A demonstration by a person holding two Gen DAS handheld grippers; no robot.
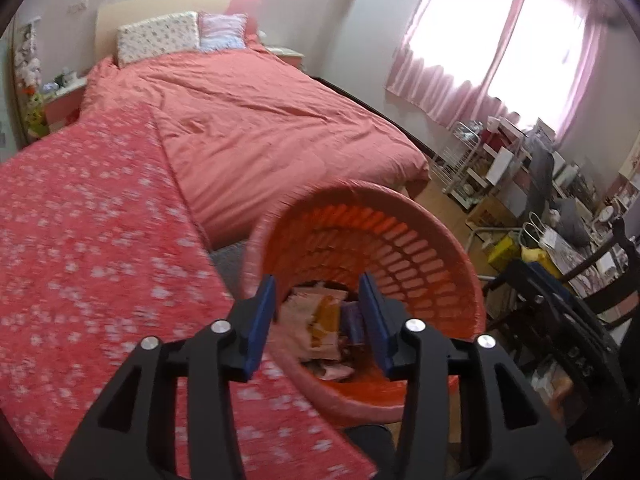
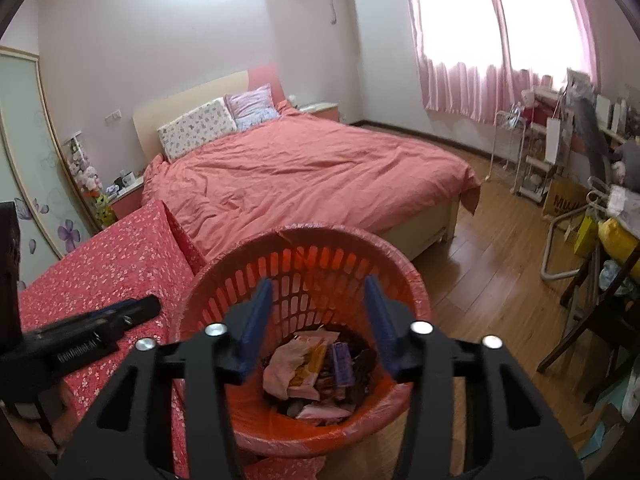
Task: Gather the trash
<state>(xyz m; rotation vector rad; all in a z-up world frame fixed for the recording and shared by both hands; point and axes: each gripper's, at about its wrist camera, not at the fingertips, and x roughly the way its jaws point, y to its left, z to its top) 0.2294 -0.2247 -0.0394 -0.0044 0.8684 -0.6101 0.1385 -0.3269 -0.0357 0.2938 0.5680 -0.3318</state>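
An orange slatted trash basket [image 2: 304,268] with a pink liner stands on the floor beside a table with a red flowered cloth [image 2: 104,272]. Several wrappers and papers [image 2: 316,368] lie in its bottom. My right gripper [image 2: 318,320] is open and empty, hovering over the basket's mouth. My left gripper [image 1: 318,316] is open and empty too, above the basket's rim [image 1: 360,196] and its trash [image 1: 320,332]. The left gripper's body [image 2: 92,324] shows over the cloth in the right wrist view.
A bed with a pink duvet [image 2: 304,168] fills the room behind the basket. Wooden floor [image 2: 492,256] lies to the right. Cluttered shelves, bags and a dark chair [image 2: 592,280] crowd the right side under pink curtains [image 2: 480,72].
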